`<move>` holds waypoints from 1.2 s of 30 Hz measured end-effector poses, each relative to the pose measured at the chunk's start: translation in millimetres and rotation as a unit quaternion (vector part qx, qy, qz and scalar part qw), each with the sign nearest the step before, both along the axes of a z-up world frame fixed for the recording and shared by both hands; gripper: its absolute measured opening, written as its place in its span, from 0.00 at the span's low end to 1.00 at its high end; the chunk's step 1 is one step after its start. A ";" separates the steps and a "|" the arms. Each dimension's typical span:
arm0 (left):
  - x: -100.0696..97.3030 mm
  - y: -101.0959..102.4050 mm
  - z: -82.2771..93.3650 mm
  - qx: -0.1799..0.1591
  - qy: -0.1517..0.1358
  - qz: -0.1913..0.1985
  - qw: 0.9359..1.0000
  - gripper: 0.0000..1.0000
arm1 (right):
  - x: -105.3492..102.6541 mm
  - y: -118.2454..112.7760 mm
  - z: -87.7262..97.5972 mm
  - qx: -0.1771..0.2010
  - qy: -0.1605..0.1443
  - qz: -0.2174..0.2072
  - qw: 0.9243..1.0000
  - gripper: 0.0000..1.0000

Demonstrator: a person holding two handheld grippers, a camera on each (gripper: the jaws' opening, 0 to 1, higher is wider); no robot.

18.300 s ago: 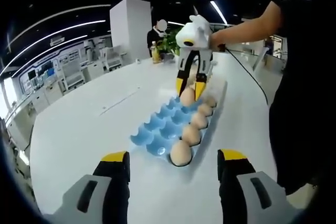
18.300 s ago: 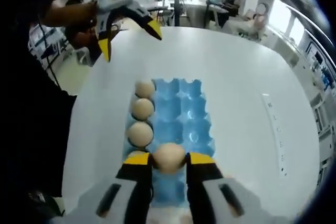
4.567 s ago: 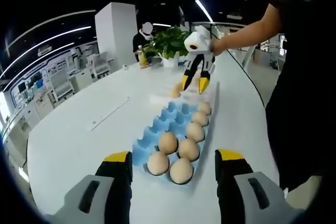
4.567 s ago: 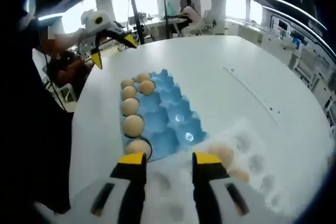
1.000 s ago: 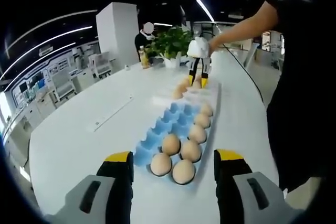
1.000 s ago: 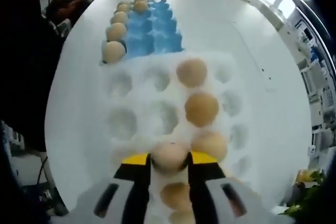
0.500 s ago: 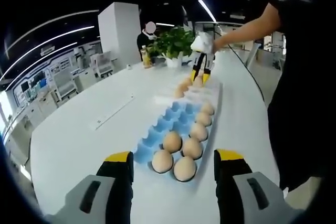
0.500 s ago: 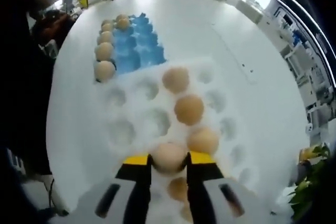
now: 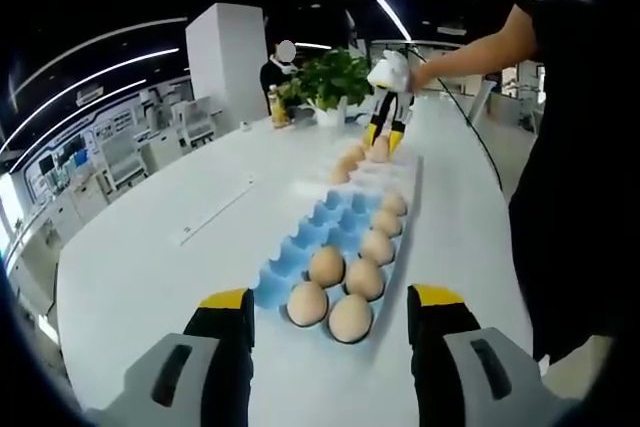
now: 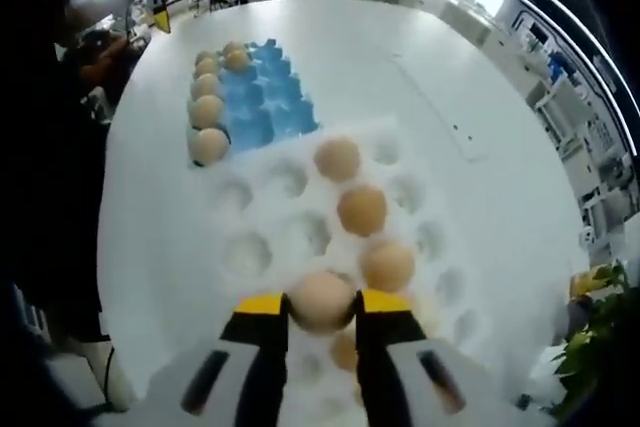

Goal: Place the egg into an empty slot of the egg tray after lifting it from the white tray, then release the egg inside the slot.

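Right gripper view: the right tongs (image 10: 320, 319) are closed on an egg (image 10: 321, 299), yellow tips pressing its two sides, and the egg hangs above the white tray (image 10: 255, 297). Three more eggs sit in the white tray's cups along its far-right side. Beyond it the blue egg tray (image 10: 270, 102) lies end to end with the white one, near the counter (image 10: 420, 127) edge by the person; its column on that edge is filled, plus one or two eggs at its far end, and the cups toward the counter's middle look free.

The egg is light, smooth and brittle, I judge, so a gentle hold across its widest part suits it, with no extra squeeze.

Left gripper view: the left tongs (image 9: 328, 309) stand open and hold nothing, low over the counter just short of the blue tray's end. The counter's wide middle is bare, leaving room to carry the egg across, though I would keep it clear of the seated eggs.
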State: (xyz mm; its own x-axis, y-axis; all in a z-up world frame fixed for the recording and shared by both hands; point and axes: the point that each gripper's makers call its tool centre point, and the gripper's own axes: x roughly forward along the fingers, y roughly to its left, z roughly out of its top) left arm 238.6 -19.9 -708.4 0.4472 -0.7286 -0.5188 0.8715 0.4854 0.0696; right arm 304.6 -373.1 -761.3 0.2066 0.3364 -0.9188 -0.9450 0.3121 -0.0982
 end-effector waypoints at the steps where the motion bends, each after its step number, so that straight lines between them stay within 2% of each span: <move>1: 0.0 -0.2 -0.2 0.001 -0.001 0.000 1.000 0.62 | -0.8 2.5 0.4 0.000 0.000 0.003 1.000 0.25; 19: -1.8 -0.8 -0.1 -0.001 -0.001 0.001 1.000 0.63 | -3.5 41.2 5.7 0.022 0.002 0.036 0.999 0.25; 21: -1.9 -2.0 0.7 -0.002 -0.003 0.000 1.000 0.62 | -2.3 57.0 7.9 0.031 0.002 0.050 0.998 0.25; 36: -2.8 3.8 1.7 0.000 -0.005 0.003 1.000 0.62 | 4.5 118.9 11.9 0.064 0.002 0.100 0.993 0.25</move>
